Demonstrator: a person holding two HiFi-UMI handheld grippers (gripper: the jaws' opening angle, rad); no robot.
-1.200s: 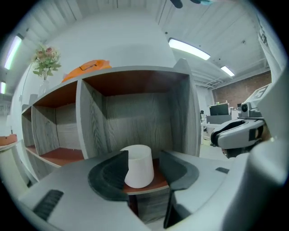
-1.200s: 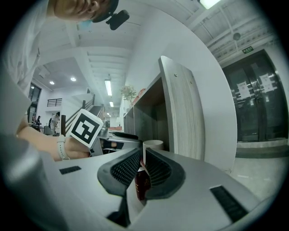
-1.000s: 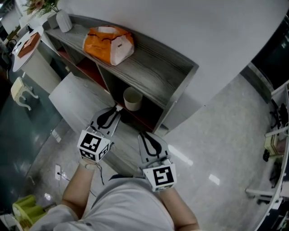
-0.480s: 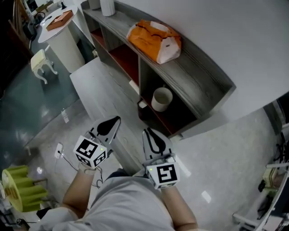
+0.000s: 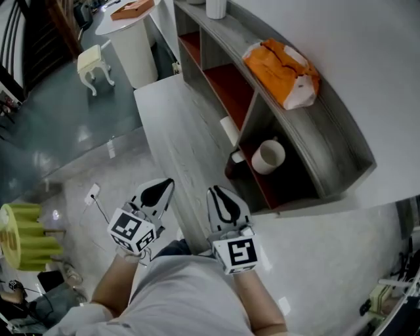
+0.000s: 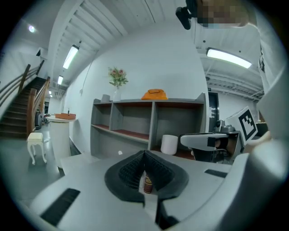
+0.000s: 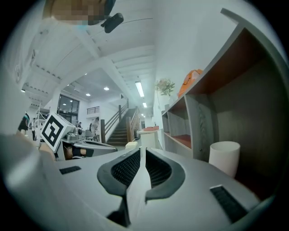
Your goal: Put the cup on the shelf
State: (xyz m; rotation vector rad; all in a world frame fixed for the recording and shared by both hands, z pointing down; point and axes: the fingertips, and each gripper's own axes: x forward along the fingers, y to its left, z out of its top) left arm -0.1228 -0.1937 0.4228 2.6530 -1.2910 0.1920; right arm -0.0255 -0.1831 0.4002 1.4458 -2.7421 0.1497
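Note:
The white cup (image 5: 268,156) stands upright in the end compartment of the grey shelf unit (image 5: 326,134), on its red-brown lower board. It also shows in the left gripper view, cup (image 6: 170,144), and in the right gripper view, cup (image 7: 224,158). Both grippers hang side by side in front of the person, well short of the shelf. My left gripper (image 5: 165,185) is shut with nothing held, its jaws (image 6: 145,153) pressed together. My right gripper (image 5: 218,194) is shut and empty too, right gripper (image 7: 141,151), with the cup off to its right.
An orange bag (image 5: 279,71) lies on the shelf's top board, and a white vase (image 5: 215,6) stands farther along. A low grey platform (image 5: 172,134) runs in front of the shelf. A white round table (image 5: 130,36) and a small stool (image 5: 92,61) stand beyond. A cable lies on the floor at left.
Both grippers have drawn back from the shelf, and the left jaws have closed. The cup stays in its compartment. The view has swung, so the shelf now sits to the upper right.

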